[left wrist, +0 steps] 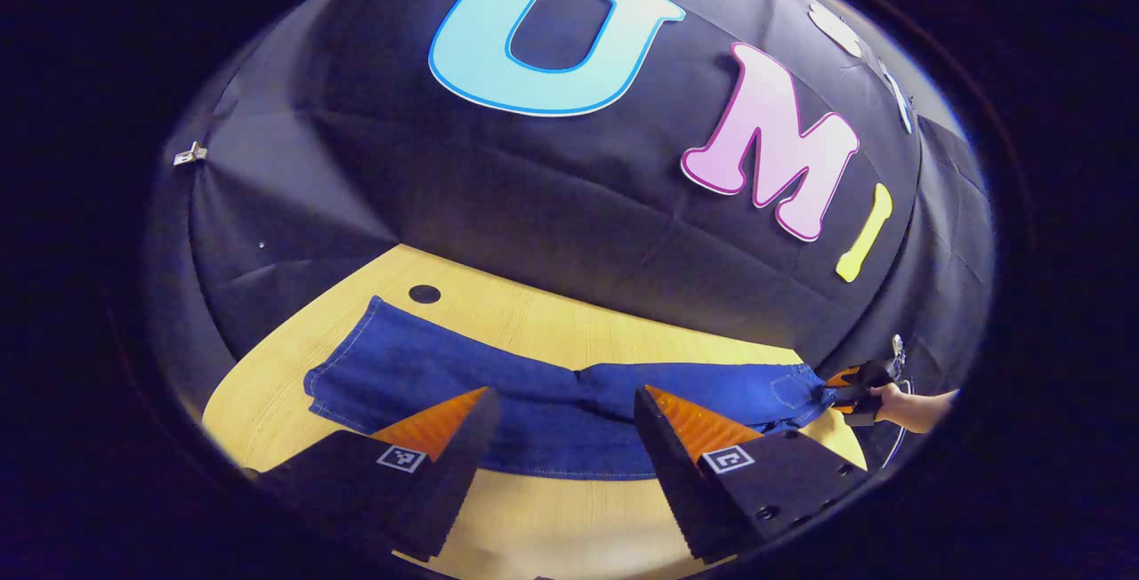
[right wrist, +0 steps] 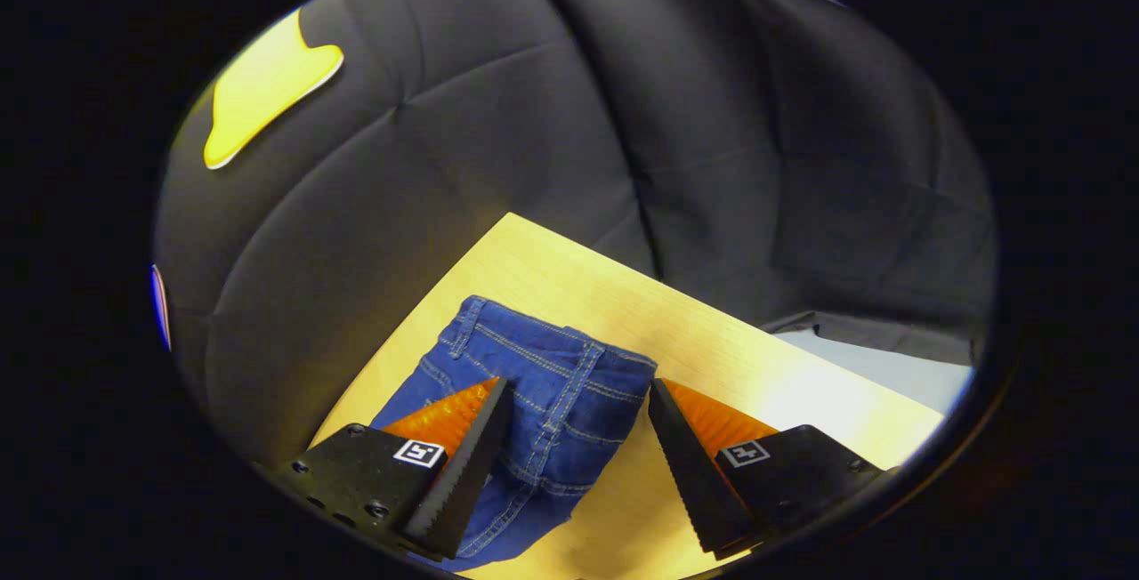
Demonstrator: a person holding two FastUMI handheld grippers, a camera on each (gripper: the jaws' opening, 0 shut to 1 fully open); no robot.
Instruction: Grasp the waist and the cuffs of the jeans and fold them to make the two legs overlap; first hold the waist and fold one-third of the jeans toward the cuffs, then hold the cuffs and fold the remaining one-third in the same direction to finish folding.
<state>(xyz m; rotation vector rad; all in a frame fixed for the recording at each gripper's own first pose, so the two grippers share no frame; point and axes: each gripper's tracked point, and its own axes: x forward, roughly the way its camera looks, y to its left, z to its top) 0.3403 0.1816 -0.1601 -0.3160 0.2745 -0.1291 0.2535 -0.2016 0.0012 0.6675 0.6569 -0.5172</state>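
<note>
Blue jeans (left wrist: 418,366) lie stretched lengthwise across the wooden table (left wrist: 552,509), cuffs at the left and waist at the right, with a crumpled ridge near the middle. My left gripper (left wrist: 565,395) stands open over the near edge of the jeans' middle, gripping nothing. At the far right, a hand (left wrist: 912,406) holds the right gripper (left wrist: 850,389) at the waist end. In the right gripper view the jeans' waist (right wrist: 556,375), with its stitched seams, lies between the spread fingers of the open right gripper (right wrist: 578,382).
A black round hole (left wrist: 424,294) sits in the tabletop just beyond the cuffs. The black cloth wall stands close behind the table (right wrist: 730,340). A metal clip (left wrist: 189,153) hangs on the cloth at left. Pale floor (right wrist: 881,371) shows past the table's right edge.
</note>
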